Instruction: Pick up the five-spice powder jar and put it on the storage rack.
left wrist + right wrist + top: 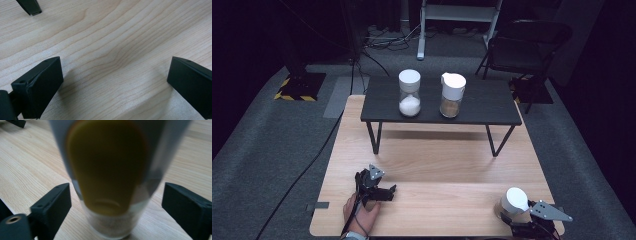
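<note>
1. High view: a clear glass jar with a white round lid (513, 202) stands near the front right corner of the light wooden desk (437, 165), and the right gripper (512, 220) sits just behind it at the desk's near edge, with its grey three-cornered plate (550, 211) on top.
2. Right gripper view: the same jar (110, 182) stands upright on the desk between the two black jaws, close to the camera and blurred. A yellow patch, like a label, covers much of its side, and a pale grainy layer lies at the bottom.
3. Bare wood shows between each jaw and the glass, so the right gripper is apart and not pressing on the jar.
4. High view: the left gripper (384, 192) lies on the desk near the front left, held by a hand (362, 212) that comes in from the bottom edge.
5. Left gripper view: its jaws stand wide apart over bare wood grain, with nothing between them.
6. A small black low shelf on thin metal legs (439, 102) stands on the far part of the desk, well apart from both grippers.
7. On the shelf stand two more white-lidded glass jars side by side: one with white powder (409, 93) and one with brown contents (452, 95).
</note>
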{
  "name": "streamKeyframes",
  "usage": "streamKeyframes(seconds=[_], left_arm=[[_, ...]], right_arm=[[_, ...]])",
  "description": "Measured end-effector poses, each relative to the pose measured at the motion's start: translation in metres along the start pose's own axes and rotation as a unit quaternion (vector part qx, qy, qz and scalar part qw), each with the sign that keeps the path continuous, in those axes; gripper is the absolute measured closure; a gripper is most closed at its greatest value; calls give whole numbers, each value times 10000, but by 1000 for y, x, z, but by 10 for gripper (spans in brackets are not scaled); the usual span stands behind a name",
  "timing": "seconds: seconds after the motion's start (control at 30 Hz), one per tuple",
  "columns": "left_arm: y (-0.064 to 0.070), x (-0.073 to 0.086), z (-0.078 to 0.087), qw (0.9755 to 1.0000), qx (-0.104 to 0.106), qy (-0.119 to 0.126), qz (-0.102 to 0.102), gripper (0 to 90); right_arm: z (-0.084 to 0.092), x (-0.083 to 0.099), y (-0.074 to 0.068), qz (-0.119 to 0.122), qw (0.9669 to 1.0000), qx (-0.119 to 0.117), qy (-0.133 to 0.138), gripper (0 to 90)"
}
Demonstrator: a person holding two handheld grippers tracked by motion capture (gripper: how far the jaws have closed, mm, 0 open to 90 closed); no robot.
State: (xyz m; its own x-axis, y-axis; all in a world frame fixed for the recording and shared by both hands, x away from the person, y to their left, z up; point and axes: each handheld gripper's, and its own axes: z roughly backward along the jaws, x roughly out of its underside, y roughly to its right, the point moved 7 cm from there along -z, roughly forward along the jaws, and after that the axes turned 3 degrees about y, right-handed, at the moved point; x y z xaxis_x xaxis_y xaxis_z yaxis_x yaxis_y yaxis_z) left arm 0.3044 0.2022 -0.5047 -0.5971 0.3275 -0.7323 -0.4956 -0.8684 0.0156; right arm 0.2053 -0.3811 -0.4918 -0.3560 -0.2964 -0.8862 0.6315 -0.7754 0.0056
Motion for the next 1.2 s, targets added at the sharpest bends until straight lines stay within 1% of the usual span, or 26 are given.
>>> streamKeyframes(seconds=[0.07, 0.23, 0.33, 0.5, 0.7, 0.77, 0.87, 1.03, 1.1, 1.2], left_arm=[[0, 0, 0, 10000, 1, 2, 1, 4], [0, 0, 0, 10000, 0, 0, 1, 4], [0, 0, 0, 10000, 0, 0, 0, 4], [0, 0, 0, 10000, 0, 1, 1, 4], [0, 0, 0, 10000, 0, 2, -1, 4], [0, 0, 0, 10000, 2, 2, 1, 4], [0, 0, 0, 10000, 0, 0, 2, 4], [0, 0, 0, 10000, -2, -1, 1, 4], [0, 0, 0, 10000, -6, 0, -6, 4], [0, 0, 0, 10000, -13, -7, 1, 4]], right_arm=[[-3, 0, -1, 67, 10000, -9, -3, 153], [-4, 0, 0, 124, 9999, -36, 36, 255], [-5, 1, -1, 188, 9998, -23, -15, 295], [-6, 1, -1, 204, 9998, -60, 14, 299], [-8, 0, -2, 337, 9994, -82, 48, 301], [-7, -1, -3, 349, 9993, -96, 50, 301], [-6, -3, -3, 315, 9994, -84, 100, 301], [-3, -9, -2, 174, 9998, -85, 92, 302], [-3, -13, -2, 131, 9998, -93, 79, 302], [-5, -23, -2, 133, 9998, -104, 57, 301]])
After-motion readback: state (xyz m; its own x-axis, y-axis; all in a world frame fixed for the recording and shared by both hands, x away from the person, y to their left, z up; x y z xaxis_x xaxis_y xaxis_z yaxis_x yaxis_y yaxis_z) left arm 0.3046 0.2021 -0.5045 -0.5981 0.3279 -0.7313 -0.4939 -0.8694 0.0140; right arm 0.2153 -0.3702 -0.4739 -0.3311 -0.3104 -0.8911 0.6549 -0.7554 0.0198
